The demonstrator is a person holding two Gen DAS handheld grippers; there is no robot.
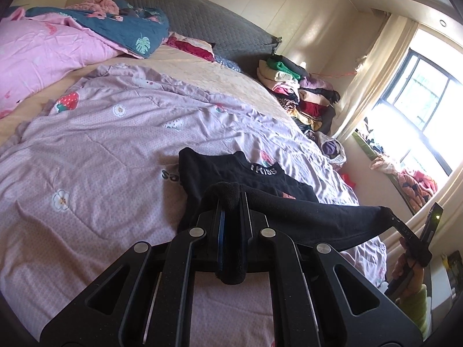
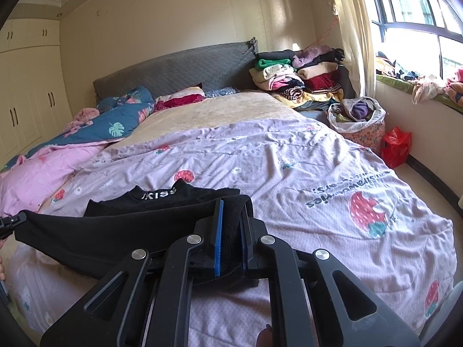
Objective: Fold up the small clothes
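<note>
A small black garment (image 1: 260, 182) with white "KISS" lettering at its collar lies partly on the lilac strawberry quilt (image 1: 101, 144). Its near edge is lifted and stretched between both grippers. My left gripper (image 1: 231, 199) is shut on one bunched corner of the black cloth. My right gripper (image 2: 233, 202) is shut on the other corner, the fabric squeezed between its blue pads. The garment (image 2: 162, 199) sags between them above the quilt (image 2: 289, 173). The right gripper (image 1: 411, 237) shows at the far right of the left wrist view, and the left gripper (image 2: 11, 224) at the far left of the right wrist view.
A tall pile of folded clothes (image 2: 298, 78) stands at the bed's far right corner by the grey headboard (image 2: 179, 72). A pink and blue duvet (image 1: 43, 52) is heaped at the left. A laundry basket (image 2: 358, 121) and a red bag (image 2: 396, 144) sit on the floor under the window.
</note>
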